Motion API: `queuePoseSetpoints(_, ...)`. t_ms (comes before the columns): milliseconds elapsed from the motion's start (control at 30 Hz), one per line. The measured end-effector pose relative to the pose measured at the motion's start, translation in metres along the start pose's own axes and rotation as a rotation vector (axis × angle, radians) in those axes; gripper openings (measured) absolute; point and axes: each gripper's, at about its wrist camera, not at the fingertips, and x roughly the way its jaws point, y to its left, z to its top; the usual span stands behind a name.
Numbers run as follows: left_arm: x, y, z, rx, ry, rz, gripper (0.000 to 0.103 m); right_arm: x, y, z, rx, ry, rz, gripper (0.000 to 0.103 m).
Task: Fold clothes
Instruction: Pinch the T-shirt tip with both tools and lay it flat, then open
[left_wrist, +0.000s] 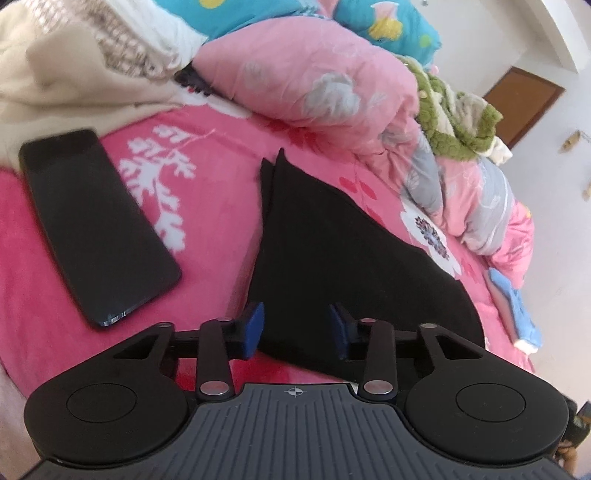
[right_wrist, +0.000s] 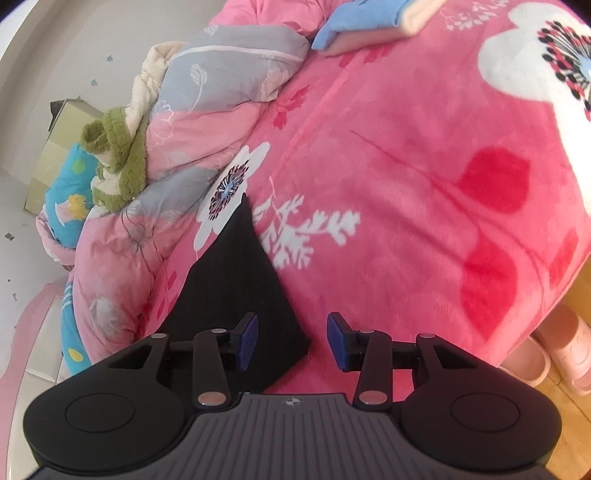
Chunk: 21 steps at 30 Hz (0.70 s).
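The left hand-held gripper (left_wrist: 297, 330) hangs released, its blue pads spread over the near edge of a folded black garment (left_wrist: 332, 251) lying flat on the pink floral blanket (left_wrist: 207, 229) of the bed. The right hand-held gripper (right_wrist: 291, 341) is likewise released, the garment's corner at its 10 o'clock. A black phone (left_wrist: 96, 225) lies at the left gripper's 10 o'clock; a crumpled pink quilt (left_wrist: 306, 74) is heaped at 12
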Motion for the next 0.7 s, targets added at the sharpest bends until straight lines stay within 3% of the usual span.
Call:
queuePoseSetpoints(233, 0.009, 0.010, -0.006, -0.072, -0.002, 0.036, 0.005, 0.009, -0.001, -0.006, 0.008, 0.014, -0.002, 0.039)
queuePoseSetpoints(300, 0.009, 0.011, -0.007, -0.073, -0.009, 0.054, 0.000, 0.014, -0.001, -0.007, 0.005, 0.023, -0.002, 0.031)
queuePoseSetpoints(333, 0.008, 0.011, -0.008, -0.074, -0.014, 0.064, 0.000, 0.018, -0.001, -0.009, 0.000, 0.028, -0.004, 0.024)
queuePoseSetpoints(367, 0.006, 0.011, -0.008, -0.076, -0.018, 0.071, 0.000, 0.020, -0.001, -0.011, -0.004, 0.026, -0.009, 0.008)
queuePoseSetpoints(400, 0.002, 0.011, -0.007, -0.075, -0.028, 0.076, 0.000, 0.019, -0.002, -0.013, 0.000, 0.019, -0.007, 0.005)
queuePoseSetpoints(567, -0.011, 0.016, -0.004, -0.059, -0.057, 0.108, 0.000, 0.002, -0.002, -0.015, 0.017, -0.038, 0.036, 0.003)
queuePoseSetpoints(700, -0.012, 0.027, -0.007, -0.087, -0.031, 0.076, 0.000, 0.014, -0.017, -0.014, 0.048, -0.010, 0.003, 0.003)
